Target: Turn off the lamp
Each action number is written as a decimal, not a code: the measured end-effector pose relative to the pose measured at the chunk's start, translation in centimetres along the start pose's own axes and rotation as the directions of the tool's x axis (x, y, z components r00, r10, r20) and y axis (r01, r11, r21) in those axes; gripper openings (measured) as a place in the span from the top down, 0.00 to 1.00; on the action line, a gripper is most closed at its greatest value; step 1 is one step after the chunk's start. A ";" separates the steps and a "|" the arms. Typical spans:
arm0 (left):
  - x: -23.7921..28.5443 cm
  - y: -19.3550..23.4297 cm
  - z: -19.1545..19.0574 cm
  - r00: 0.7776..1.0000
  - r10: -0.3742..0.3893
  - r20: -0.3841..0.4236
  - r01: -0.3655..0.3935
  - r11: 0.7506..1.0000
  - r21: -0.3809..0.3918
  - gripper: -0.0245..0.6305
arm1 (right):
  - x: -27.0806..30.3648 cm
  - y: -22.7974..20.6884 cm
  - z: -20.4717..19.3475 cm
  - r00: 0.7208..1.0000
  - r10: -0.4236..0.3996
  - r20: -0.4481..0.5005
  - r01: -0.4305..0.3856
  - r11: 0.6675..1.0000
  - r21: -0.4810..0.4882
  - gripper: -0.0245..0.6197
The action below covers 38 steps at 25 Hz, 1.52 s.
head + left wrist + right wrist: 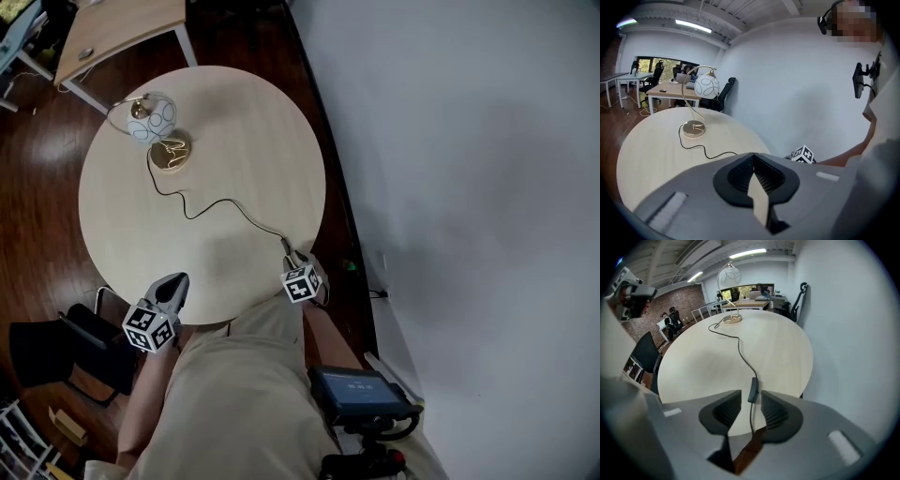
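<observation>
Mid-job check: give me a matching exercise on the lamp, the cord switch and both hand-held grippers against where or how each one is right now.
Things:
1. lamp
2. cord switch
3. left hand-held gripper
4. right hand-held gripper

States:
A. jaws apart, at the near edge of the table
B. standing by the table's far edge
C. jaws together, nothing between them
D. lying on the table between two open jaws

Pairs: 1-B, 2-D, 3-C, 4-A
</observation>
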<state>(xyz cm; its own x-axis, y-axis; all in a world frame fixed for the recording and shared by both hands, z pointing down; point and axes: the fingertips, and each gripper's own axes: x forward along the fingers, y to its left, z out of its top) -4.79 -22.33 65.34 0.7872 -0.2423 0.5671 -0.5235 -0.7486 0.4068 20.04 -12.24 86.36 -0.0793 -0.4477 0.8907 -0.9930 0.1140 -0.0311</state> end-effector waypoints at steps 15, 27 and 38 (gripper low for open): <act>-0.6 1.3 -1.7 0.998 0.043 -0.034 -0.044 0.999 -0.017 0.96 | 6.1 -0.4 -1.1 0.997 0.002 -0.081 0.000 1.000 0.026 0.77; -0.7 1.6 -1.6 0.999 0.034 -0.033 -0.034 0.999 -0.010 0.96 | 6.0 -0.6 -1.1 0.997 -0.014 -0.080 0.018 0.999 0.039 0.79; -1.0 1.9 -1.7 0.999 0.035 -0.031 -0.035 0.999 -0.006 0.96 | 6.3 -0.6 -1.3 0.996 -0.033 -0.087 0.037 0.998 0.041 0.83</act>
<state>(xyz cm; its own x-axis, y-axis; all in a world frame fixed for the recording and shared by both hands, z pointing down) -7.15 -22.47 66.82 0.7581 -0.2488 0.6028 -0.5527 -0.7358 0.3913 20.22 -13.99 92.59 -0.0382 -0.3722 0.9274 -0.9980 0.0614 -0.0165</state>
